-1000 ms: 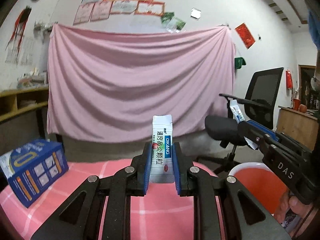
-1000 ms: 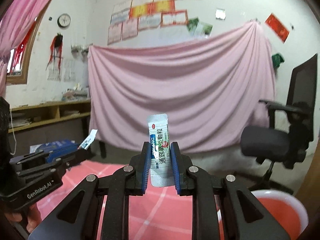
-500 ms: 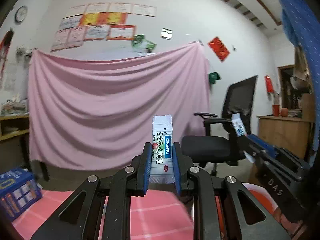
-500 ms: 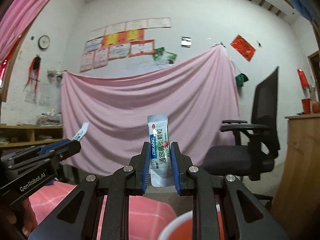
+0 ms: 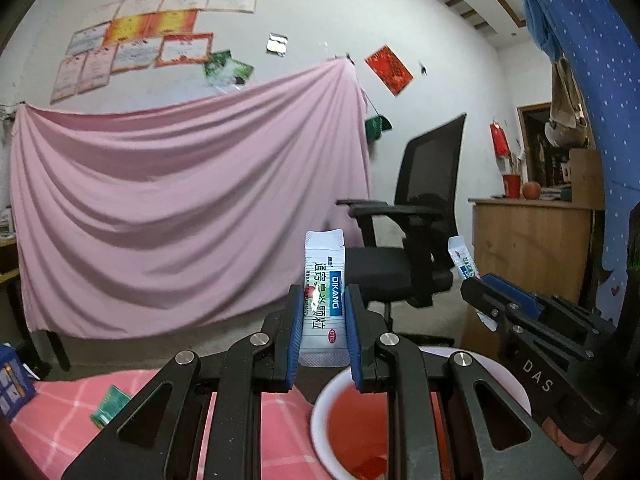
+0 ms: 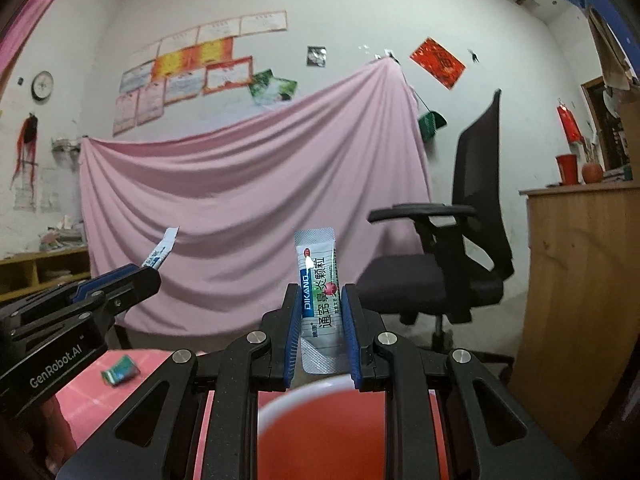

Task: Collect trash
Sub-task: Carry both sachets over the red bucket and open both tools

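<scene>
My left gripper (image 5: pixel 322 328) is shut on a white sachet (image 5: pixel 324 276) with blue and green print, held upright. My right gripper (image 6: pixel 320 328) is shut on a second sachet (image 6: pixel 318 280) of the same kind. Both hang just above a red bin with a white rim (image 5: pixel 320 420), whose rim (image 6: pixel 280 404) fills the lower part of the right wrist view. The right gripper (image 5: pixel 476 288) shows at the right of the left wrist view, and the left gripper (image 6: pixel 148 272) at the left of the right wrist view. A small green wrapper (image 5: pixel 110 404) lies on the pink checked tablecloth (image 5: pixel 60 420).
A black office chair (image 5: pixel 420 216) stands behind the bin, a wooden cabinet (image 5: pixel 532 240) to its right. A pink sheet (image 5: pixel 180 208) hangs across the back wall. A blue box (image 5: pixel 10 380) sits at the table's left edge.
Both grippers have swung to the right with their sachets and now hang over the red bin. The blue box has slid to the left edge of view.
</scene>
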{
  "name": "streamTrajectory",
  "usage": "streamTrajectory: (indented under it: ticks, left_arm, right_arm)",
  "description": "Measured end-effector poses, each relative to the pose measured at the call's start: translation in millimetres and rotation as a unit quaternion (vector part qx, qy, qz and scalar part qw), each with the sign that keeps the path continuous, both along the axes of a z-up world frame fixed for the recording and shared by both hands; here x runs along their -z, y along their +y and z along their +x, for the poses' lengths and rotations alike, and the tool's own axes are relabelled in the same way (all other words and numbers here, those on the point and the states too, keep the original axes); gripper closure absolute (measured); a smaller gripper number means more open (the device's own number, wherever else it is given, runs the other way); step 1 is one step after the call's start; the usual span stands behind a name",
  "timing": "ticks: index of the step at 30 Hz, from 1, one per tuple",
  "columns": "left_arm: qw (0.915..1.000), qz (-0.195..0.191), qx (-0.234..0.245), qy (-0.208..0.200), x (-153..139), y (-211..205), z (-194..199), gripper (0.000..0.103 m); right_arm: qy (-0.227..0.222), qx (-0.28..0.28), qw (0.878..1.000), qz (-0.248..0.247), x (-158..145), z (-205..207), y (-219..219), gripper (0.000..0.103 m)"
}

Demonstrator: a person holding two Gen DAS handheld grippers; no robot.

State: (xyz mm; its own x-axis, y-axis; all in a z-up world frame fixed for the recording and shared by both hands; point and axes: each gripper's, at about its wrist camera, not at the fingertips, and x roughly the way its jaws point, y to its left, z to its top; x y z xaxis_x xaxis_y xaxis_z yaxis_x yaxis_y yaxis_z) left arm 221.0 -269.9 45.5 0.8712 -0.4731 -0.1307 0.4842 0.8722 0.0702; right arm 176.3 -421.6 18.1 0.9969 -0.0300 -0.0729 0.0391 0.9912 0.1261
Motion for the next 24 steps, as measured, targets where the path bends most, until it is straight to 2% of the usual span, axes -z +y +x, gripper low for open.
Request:
streamTrajectory:
  ticks: [8, 17, 24]
  left_arm:
    - [0.9960, 0.016, 0.028, 0.084, 17, -30, 25, 0.086]
    - [0.9897, 0.043, 0.048, 0.128, 22, -55, 35, 0.086]
    - [0.9835, 0.043, 0.058, 0.166, 29, -57, 43, 0.086]
  right_arm:
    - [0.058, 0.008, 0.998, 0.025, 15, 12, -21, 0.084]
    - [0.098, 0.028, 0.994, 0.048, 25, 18, -39, 0.083]
    - [0.124, 0.029, 0.990, 0.054, 29, 27, -42, 0.083]
